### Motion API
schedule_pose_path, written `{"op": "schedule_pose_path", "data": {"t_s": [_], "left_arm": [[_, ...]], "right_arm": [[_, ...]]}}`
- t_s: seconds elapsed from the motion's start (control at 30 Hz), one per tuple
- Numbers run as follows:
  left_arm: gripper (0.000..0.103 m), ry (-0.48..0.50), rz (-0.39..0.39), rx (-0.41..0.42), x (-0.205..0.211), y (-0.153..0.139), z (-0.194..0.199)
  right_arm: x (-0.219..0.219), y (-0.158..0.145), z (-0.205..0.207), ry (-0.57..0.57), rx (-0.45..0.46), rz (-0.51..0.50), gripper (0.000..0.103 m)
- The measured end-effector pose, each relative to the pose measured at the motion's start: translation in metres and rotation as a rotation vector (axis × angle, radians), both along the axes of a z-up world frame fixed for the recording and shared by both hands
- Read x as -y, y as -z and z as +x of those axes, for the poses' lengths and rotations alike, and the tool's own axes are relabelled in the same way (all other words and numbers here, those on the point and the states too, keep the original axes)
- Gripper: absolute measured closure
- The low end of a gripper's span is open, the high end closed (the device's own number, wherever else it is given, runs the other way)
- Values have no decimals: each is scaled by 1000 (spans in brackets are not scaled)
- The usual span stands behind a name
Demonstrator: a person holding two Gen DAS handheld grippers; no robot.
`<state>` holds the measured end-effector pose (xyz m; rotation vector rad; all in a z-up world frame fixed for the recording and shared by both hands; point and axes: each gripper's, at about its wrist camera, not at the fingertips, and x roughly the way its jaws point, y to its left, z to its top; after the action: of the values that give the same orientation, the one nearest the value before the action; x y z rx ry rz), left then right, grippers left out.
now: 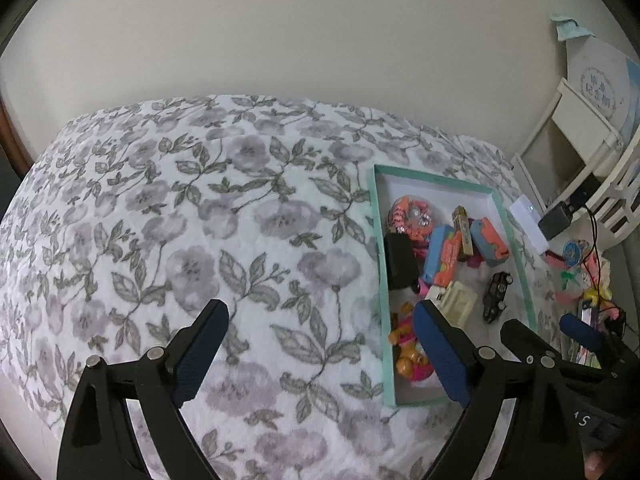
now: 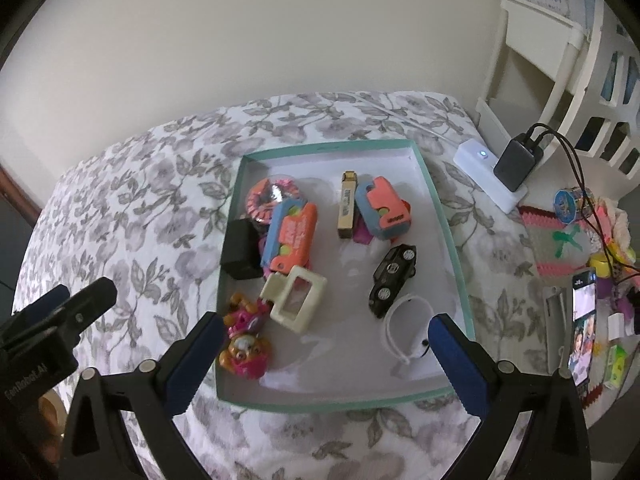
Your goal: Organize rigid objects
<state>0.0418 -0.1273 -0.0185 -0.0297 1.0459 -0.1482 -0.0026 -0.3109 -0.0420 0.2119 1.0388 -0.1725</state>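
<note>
on quilted floral bedspread (image 2: 140,200), shallow rectangular cardboard tray (image 2: 444,220).

Teal-rimmed tray (image 2: 448,216) on the floral bed holds the toys. Black box (image 2: 240,250) at its left wall, orange-blue block (image 2: 292,236) touching it. Second orange-blue block (image 2: 384,208) toward the far right, tan stick (image 2: 347,208) beside it. Black car (image 2: 394,274) mid-right, cream frame (image 2: 296,300) centre, pink-yellow figures (image 2: 244,340) near-left corner.

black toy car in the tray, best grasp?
Take the black toy car across its narrow body, between the wheels, coming from above. It lies on its side, diagonal in the tray, with bare floor on both long sides, so turn the jaws crosswise to its length.
</note>
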Motion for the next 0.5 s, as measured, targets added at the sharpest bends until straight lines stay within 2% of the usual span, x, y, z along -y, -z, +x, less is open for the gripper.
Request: {"op": "schedule_pose_path", "data": {"t_s": [0.5], "left_arm": [[9,-20,52,-1,-21,-5,-43]], "right_arm": [[-19,-5,-44,-3,34,-3,0]]}}
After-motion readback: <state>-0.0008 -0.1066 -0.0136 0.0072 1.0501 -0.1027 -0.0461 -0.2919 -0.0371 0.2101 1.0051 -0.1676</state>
